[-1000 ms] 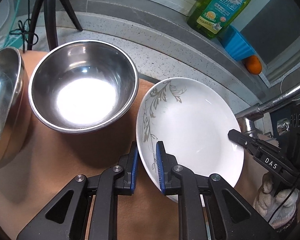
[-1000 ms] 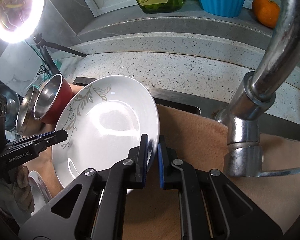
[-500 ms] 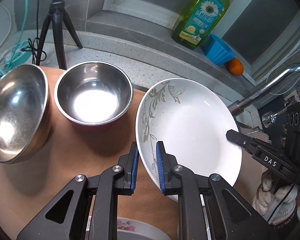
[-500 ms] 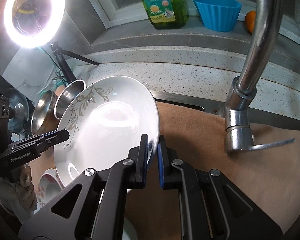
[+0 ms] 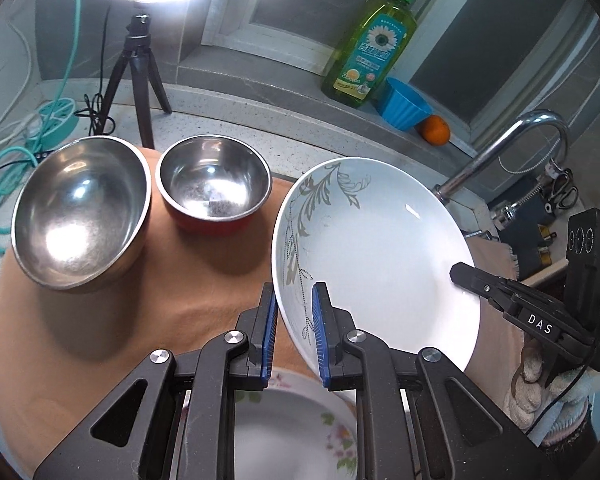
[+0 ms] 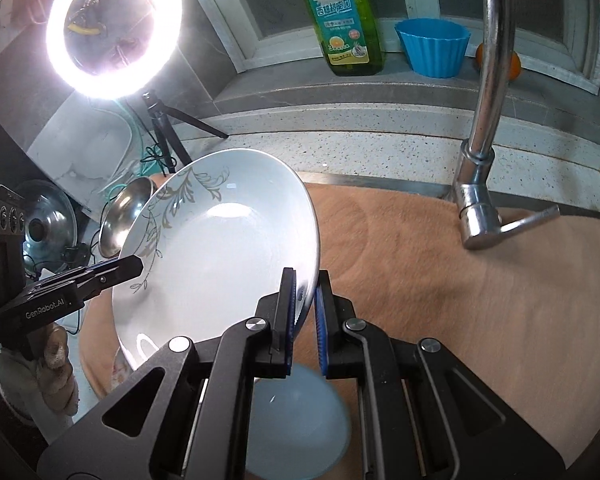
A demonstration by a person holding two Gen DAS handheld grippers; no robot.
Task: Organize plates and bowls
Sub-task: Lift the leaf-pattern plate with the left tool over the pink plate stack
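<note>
Although both the left gripper (image 5: pixel 294 304) and right gripper (image 6: pixel 305 290) clamp opposite rims of the white plate (image 5: pixel 376 256), its glazed ceramic appears rigid, slippery and breakable, warranting firm rim holds.

Steel bowls: two, a large one (image 5: pixel 80 212) far left and a smaller red-sided one (image 5: pixel 214 190) beside it. Plates: three, one white with leaf pattern (image 5: pixel 374 256), one floral (image 5: pixel 296 428) near, one plain pale (image 6: pixel 296 416) near. Grippers: two, left (image 5: pixel 294 312) and right (image 6: pixel 305 292). Soap bottle (image 5: pixel 370 48): one. Blue cup (image 5: pixel 404 104): one. Orange (image 5: pixel 434 130): one. Faucet (image 6: pixel 484 92): one.
</note>
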